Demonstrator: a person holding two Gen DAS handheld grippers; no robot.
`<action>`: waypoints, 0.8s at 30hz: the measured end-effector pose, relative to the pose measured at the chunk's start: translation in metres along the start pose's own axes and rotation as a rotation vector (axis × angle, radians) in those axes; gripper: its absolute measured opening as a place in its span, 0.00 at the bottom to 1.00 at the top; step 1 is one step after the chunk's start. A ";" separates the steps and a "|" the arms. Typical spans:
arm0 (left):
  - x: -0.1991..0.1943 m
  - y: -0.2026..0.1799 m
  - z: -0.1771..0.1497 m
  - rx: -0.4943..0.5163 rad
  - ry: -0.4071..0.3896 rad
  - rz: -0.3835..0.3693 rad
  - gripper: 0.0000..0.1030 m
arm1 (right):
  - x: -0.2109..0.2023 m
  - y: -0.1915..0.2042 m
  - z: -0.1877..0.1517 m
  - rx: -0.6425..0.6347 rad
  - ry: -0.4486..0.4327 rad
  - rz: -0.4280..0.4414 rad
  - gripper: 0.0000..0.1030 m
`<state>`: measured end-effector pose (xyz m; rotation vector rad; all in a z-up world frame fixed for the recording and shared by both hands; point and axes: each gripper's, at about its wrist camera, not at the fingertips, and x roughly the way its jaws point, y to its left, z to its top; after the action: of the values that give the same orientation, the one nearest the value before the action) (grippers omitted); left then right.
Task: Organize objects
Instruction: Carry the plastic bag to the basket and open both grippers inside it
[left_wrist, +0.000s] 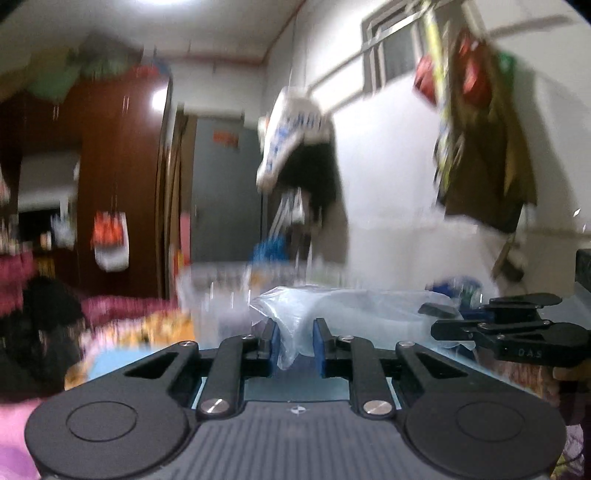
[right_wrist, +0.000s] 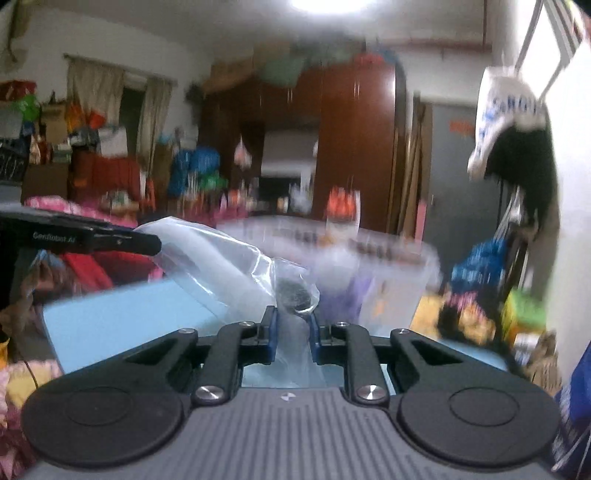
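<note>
A clear plastic bag (left_wrist: 343, 314) hangs stretched in the air between both grippers. My left gripper (left_wrist: 294, 343) is shut on one end of it, film bunched between the blue pads. My right gripper (right_wrist: 293, 332) is shut on the other end of the clear plastic bag (right_wrist: 221, 266); a small dark round object (right_wrist: 294, 291) lies inside the film just past its fingertips. The right gripper also shows at the right of the left wrist view (left_wrist: 443, 319), and the left gripper at the left of the right wrist view (right_wrist: 147, 243). Both views are motion-blurred.
A light blue surface (right_wrist: 122, 325) lies below the bag. A translucent plastic bin (right_wrist: 388, 266) stands behind it. Clothes (left_wrist: 484, 147) and a cap (left_wrist: 291, 125) hang on the white wall. A dark wood wardrobe (right_wrist: 351, 140) and piled belongings fill the back.
</note>
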<state>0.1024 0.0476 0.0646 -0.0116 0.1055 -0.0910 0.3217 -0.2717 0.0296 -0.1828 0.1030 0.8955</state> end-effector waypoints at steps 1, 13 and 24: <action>-0.002 -0.004 0.010 0.015 -0.033 0.005 0.22 | -0.007 -0.001 0.010 -0.008 -0.043 -0.010 0.19; 0.092 -0.003 0.095 0.067 -0.047 0.155 0.22 | 0.058 -0.042 0.101 -0.007 -0.143 -0.104 0.18; 0.225 0.044 0.055 -0.025 0.261 0.203 0.22 | 0.184 -0.082 0.078 0.159 0.210 -0.131 0.18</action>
<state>0.3347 0.0713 0.0949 -0.0137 0.3673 0.1128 0.5014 -0.1652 0.0847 -0.1327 0.3527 0.7325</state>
